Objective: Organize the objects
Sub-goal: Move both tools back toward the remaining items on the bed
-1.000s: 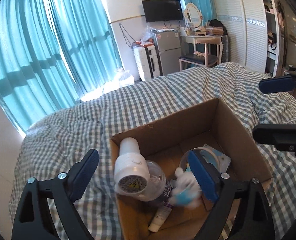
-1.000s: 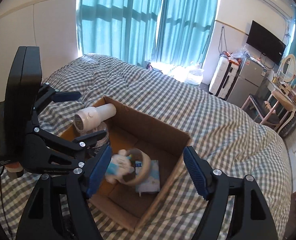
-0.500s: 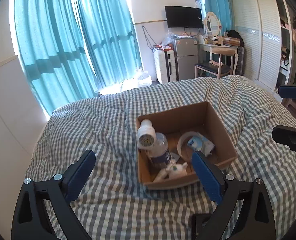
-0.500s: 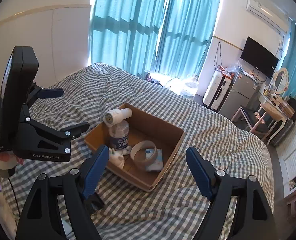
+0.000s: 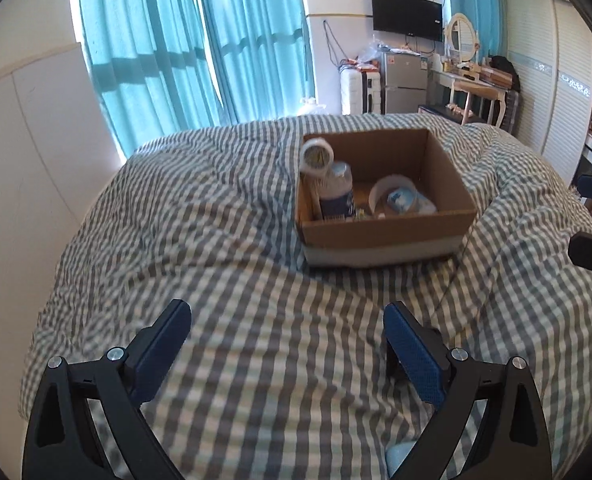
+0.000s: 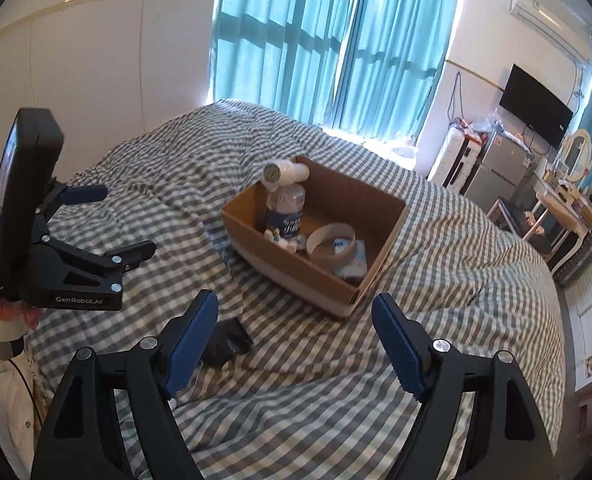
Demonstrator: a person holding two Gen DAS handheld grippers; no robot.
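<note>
Now | left hand-held gripper [image 5: 284, 354] wide, empty | right hand-held gripper [image 6: 296, 344] wide, empty

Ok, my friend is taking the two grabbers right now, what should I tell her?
Left tool: open, holding nothing, hanging over the grey checked bedcover.
Right tool: open, holding nothing.
In the brown cardboard box on the bed: white hair dryer, clear water bottle with blue label, small white and blue toy, wide tape ring, blue and white packet.
Possibly left: a small black object lying on the bedcover near the right tool, outside the box; what it is can't be told.
</note>
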